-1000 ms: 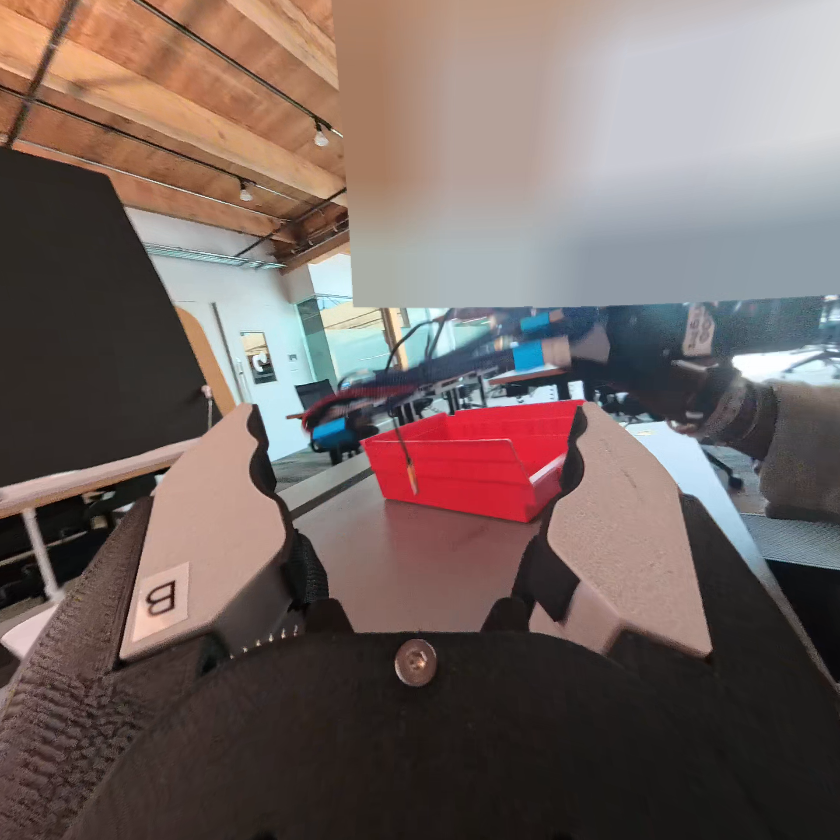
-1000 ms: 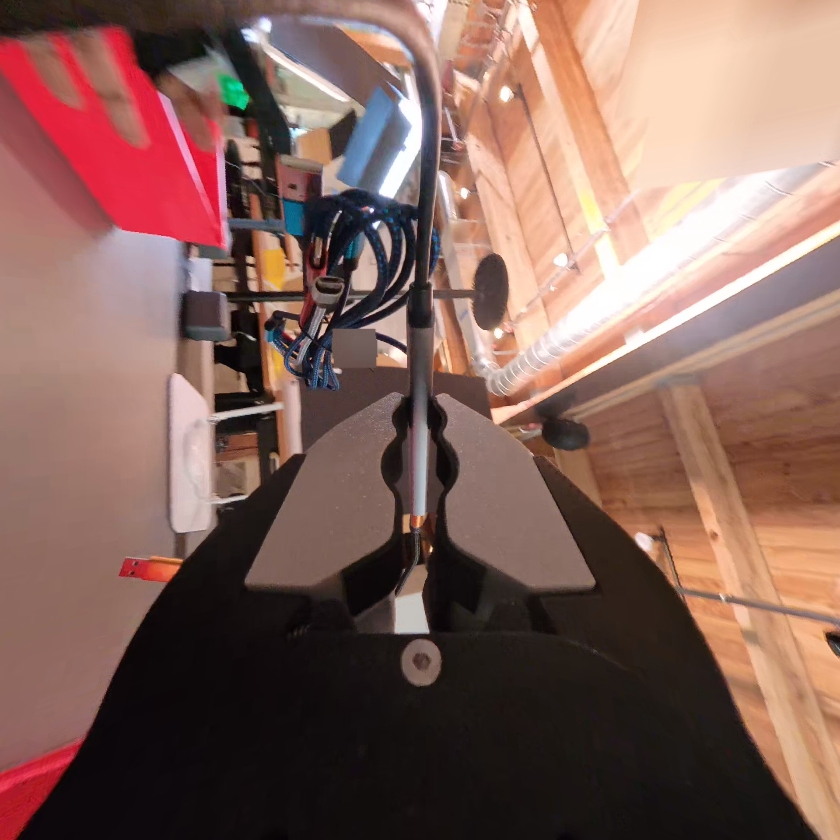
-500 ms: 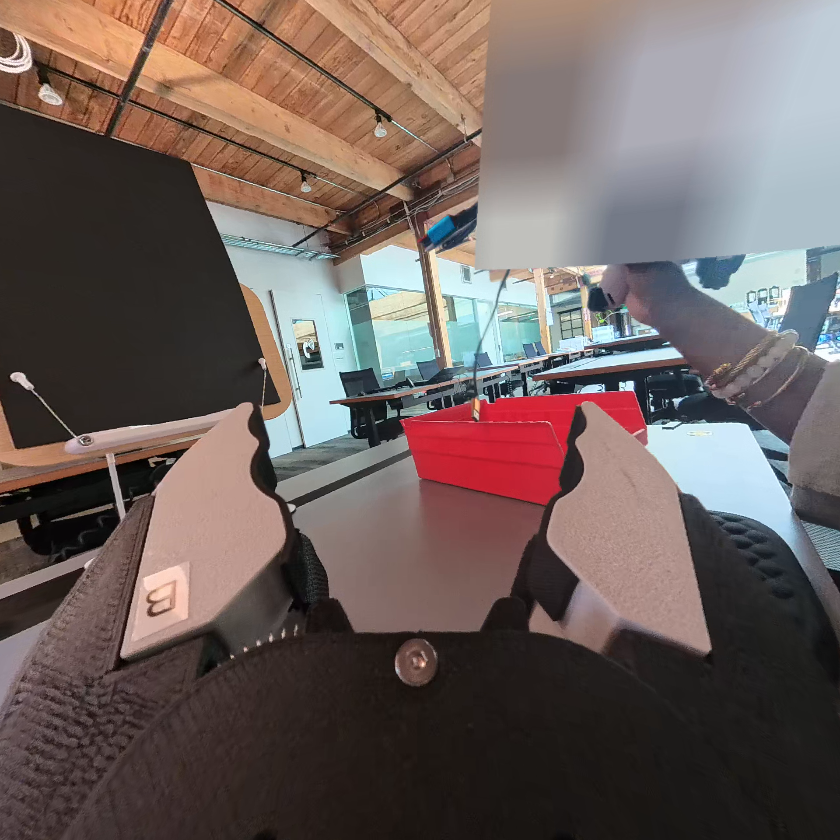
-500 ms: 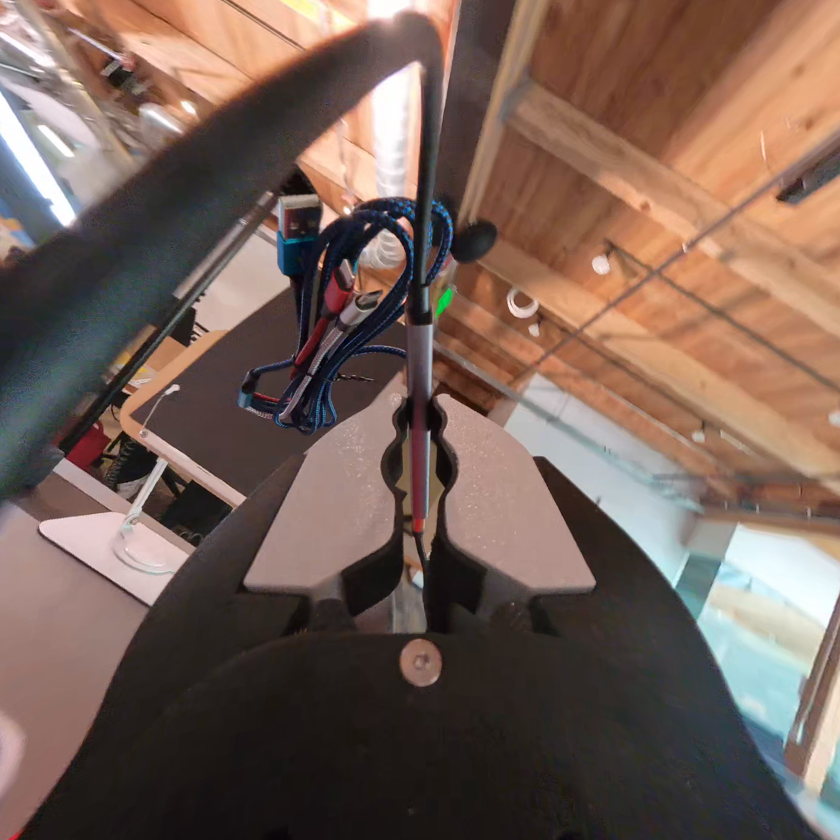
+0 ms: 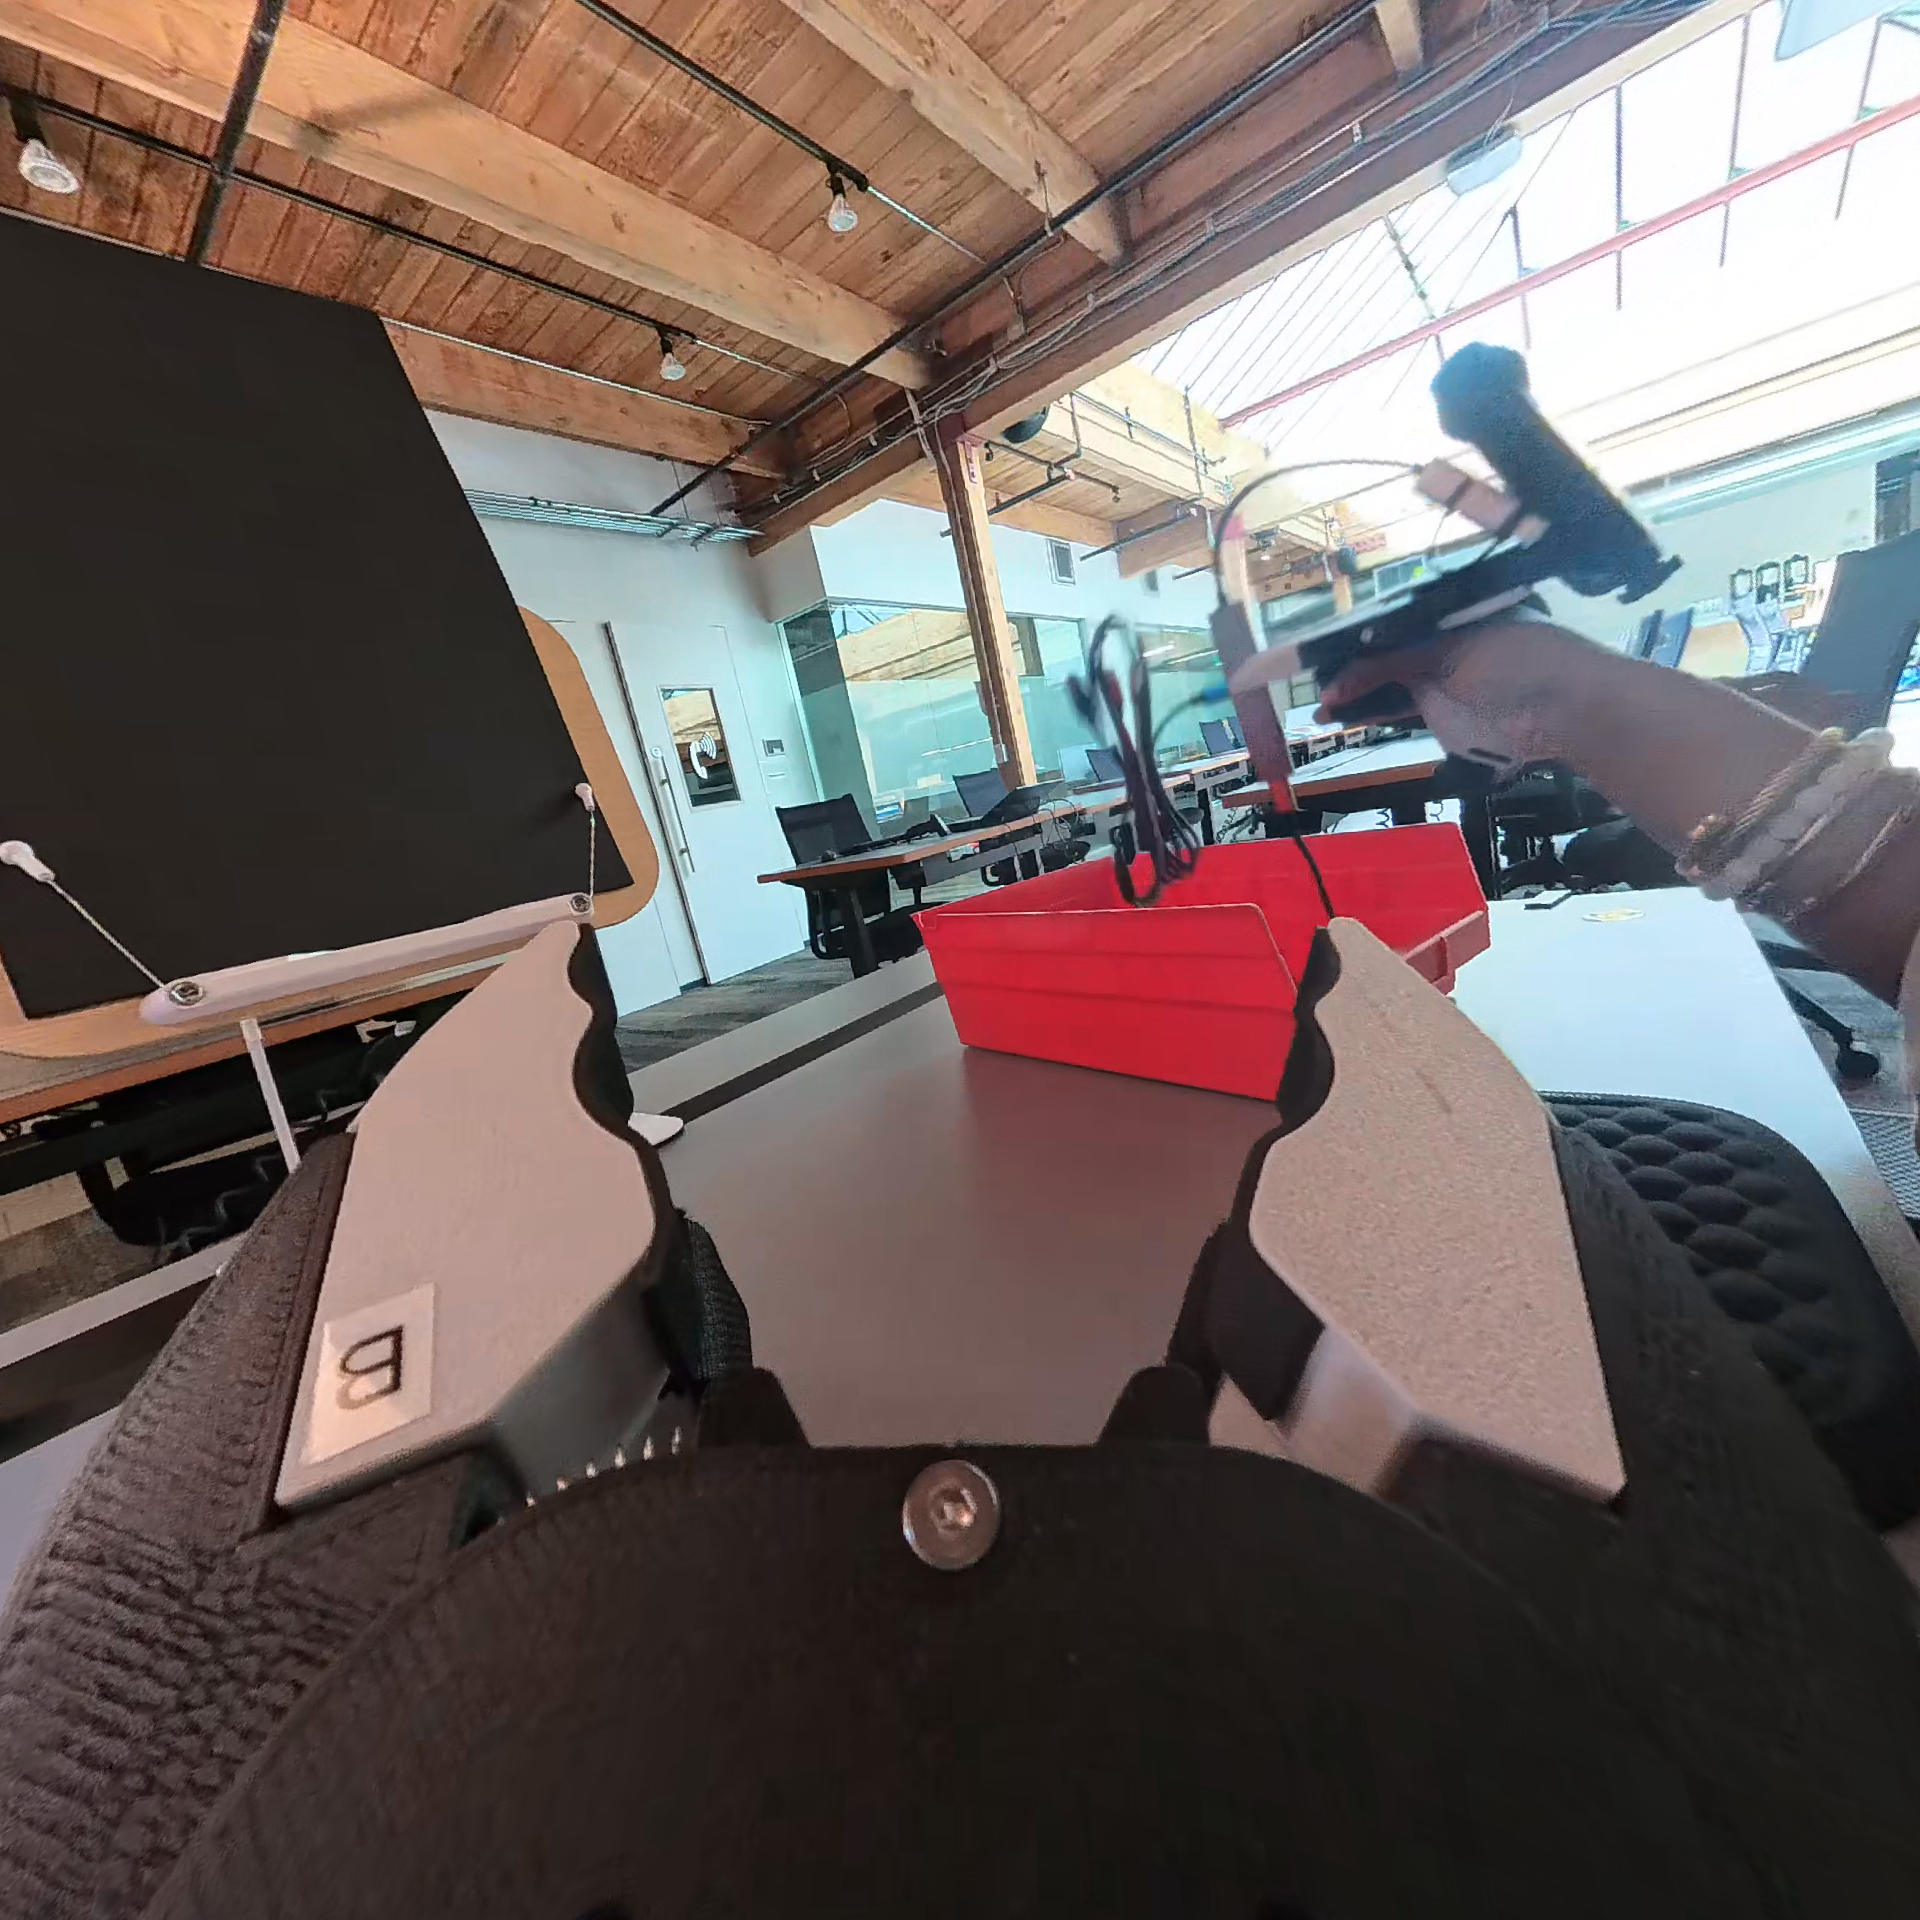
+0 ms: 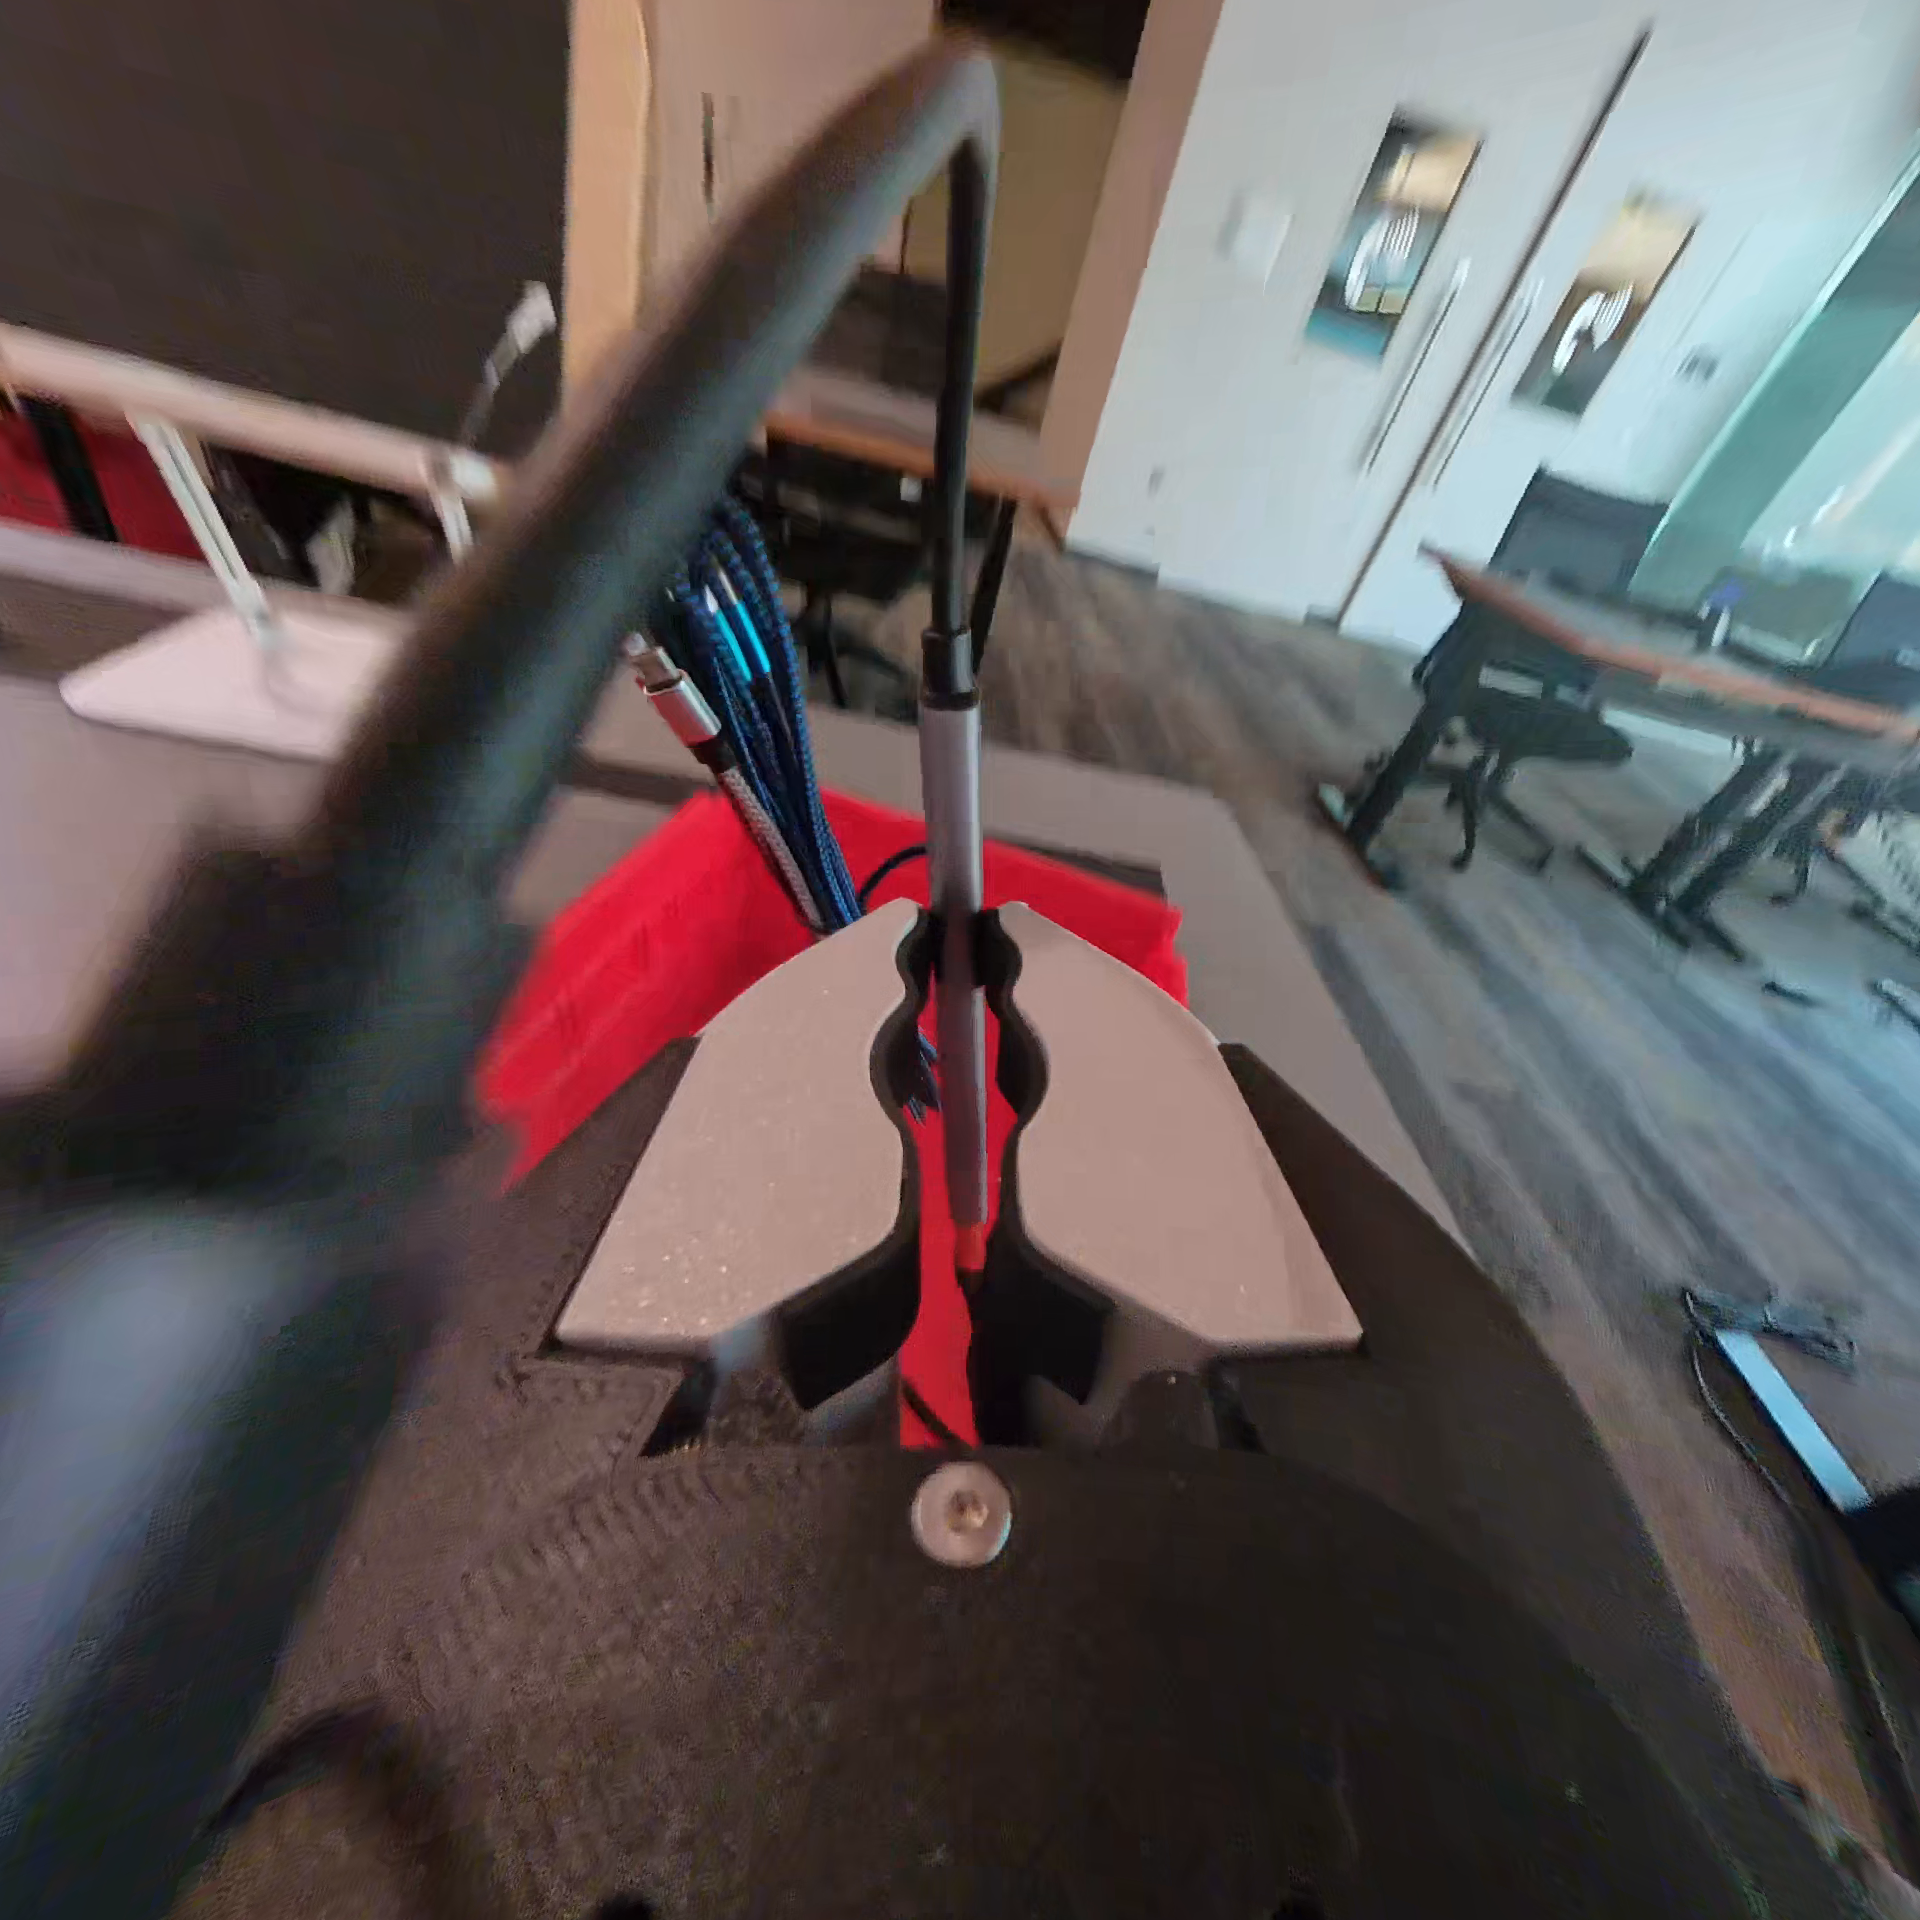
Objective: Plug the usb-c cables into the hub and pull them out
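Right tool [image 6: 961, 925] raised above red plastic bin [image 6: 665, 935], clamped on slim grey metal hub [image 6: 956, 935]; blue braided usb-c cables [image 6: 774, 790] dangle. Left tool [image 5: 951, 951] spread wide, empty, low over grey worktop [image 5: 935, 1195].

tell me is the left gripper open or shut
Open. The left gripper has its fingers spread wide, with bare table showing between them and nothing held.
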The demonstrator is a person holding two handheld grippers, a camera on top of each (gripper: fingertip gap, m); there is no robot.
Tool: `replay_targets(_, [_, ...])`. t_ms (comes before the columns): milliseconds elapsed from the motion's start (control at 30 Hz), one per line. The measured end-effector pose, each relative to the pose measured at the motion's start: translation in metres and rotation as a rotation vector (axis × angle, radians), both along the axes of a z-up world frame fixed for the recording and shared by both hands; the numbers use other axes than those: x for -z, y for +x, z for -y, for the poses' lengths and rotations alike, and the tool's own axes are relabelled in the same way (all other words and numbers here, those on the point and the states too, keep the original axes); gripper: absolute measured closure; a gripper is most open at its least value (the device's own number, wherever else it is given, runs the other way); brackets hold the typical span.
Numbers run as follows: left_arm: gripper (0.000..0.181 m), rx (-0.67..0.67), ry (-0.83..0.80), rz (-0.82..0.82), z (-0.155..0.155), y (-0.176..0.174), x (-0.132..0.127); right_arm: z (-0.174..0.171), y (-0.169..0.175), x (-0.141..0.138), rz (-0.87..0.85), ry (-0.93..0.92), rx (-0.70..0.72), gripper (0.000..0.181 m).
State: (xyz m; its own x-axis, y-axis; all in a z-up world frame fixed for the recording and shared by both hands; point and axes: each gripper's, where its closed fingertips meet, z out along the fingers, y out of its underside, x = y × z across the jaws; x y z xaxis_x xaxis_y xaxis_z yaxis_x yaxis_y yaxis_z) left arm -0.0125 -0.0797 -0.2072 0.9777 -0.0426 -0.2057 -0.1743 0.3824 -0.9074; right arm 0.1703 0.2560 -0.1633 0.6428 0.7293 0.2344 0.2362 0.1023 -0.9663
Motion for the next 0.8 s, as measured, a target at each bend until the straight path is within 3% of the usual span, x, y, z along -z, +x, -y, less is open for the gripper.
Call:
replay_targets(233, [0.061, 0.012, -0.027, -0.002, -0.002, 0.002, 0.004, -0.030, -0.026, 0.087, 0.442, -0.240, 0.015, 0.174])
replay_targets(300, [0.062, 0.020, -0.038, 0.025, -0.003, -0.001, 0.006, -0.038, -0.034, 0.101, 0.478, -0.251, 0.018, 0.172])
replay_targets(400, [0.065, 0.023, -0.018, 0.080, 0.000, -0.007, 0.003, -0.043, -0.043, 0.102, 0.444, -0.200, 0.029, 0.162])
replay_targets(500, [0.067, 0.022, -0.009, 0.136, 0.001, -0.015, 0.002, -0.044, -0.045, 0.087, 0.374, -0.109, 0.058, 0.138])
replay_targets(600, [0.066, 0.052, 0.043, 0.271, 0.008, -0.024, -0.010, -0.043, -0.040, 0.068, 0.307, -0.029, 0.109, 0.130])
replay_targets(667, [0.056, 0.247, 0.288, 0.545, 0.033, -0.026, -0.056, -0.037, -0.038, 0.055, 0.250, 0.014, 0.118, 0.126])
replay_targets(733, [0.039, 0.604, 0.658, 0.923, 0.083, -0.038, -0.115, -0.028, -0.038, 0.042, 0.169, 0.041, 0.106, 0.117])
replay_targets(767, [0.036, 0.819, 0.847, 1.061, 0.112, -0.044, -0.139, -0.021, -0.040, 0.035, 0.124, 0.050, 0.091, 0.112])
replay_targets(800, [0.037, 0.985, 0.982, 1.098, 0.137, -0.041, -0.161, -0.014, -0.041, 0.028, 0.075, 0.059, 0.072, 0.105])
